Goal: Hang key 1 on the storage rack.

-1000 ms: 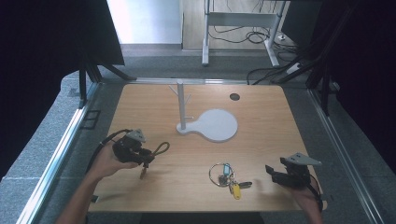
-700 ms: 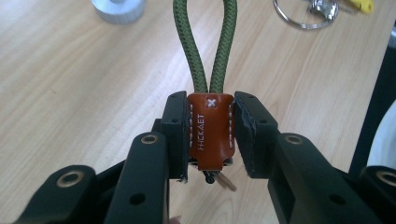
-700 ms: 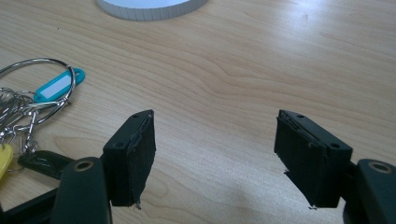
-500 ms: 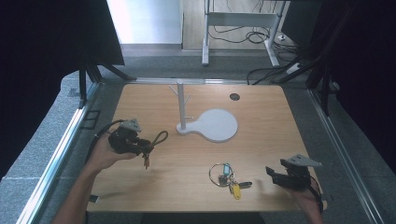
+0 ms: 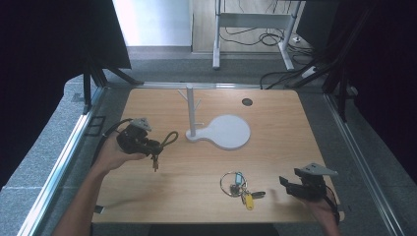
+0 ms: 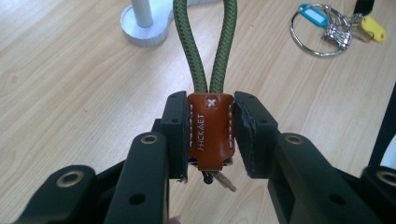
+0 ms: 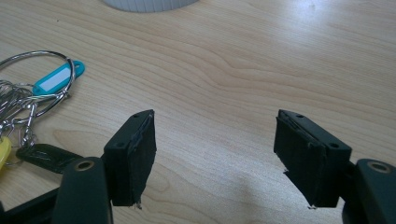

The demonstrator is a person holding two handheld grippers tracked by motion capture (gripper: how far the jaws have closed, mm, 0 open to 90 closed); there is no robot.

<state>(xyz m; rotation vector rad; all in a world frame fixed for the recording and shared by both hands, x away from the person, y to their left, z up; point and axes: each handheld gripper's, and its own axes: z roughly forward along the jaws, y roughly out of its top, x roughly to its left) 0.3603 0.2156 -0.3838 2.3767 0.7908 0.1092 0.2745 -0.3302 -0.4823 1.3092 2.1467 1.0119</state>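
Key stand (image 5: 191, 110) behind table (image 5: 275, 123) centre, key bunch (image 5: 239, 185) before it, rope keychain (image 5: 158, 145) left, right gripper (image 5: 285, 184) beside key bunch.

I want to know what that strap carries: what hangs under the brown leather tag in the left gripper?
Under the leather tag a brass-coloured key tip pokes out; the left gripper hides the rest.

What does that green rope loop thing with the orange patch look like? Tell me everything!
The green rope keychain is a braided cord folded into a loop, its two strands joined by a stitched orange-brown tab that looks like leather, with pale lettering. Something small and metal, maybe a key, hangs below the tab. The left gripper is shut on the tab and holds it above the wooden table, near the white stand.
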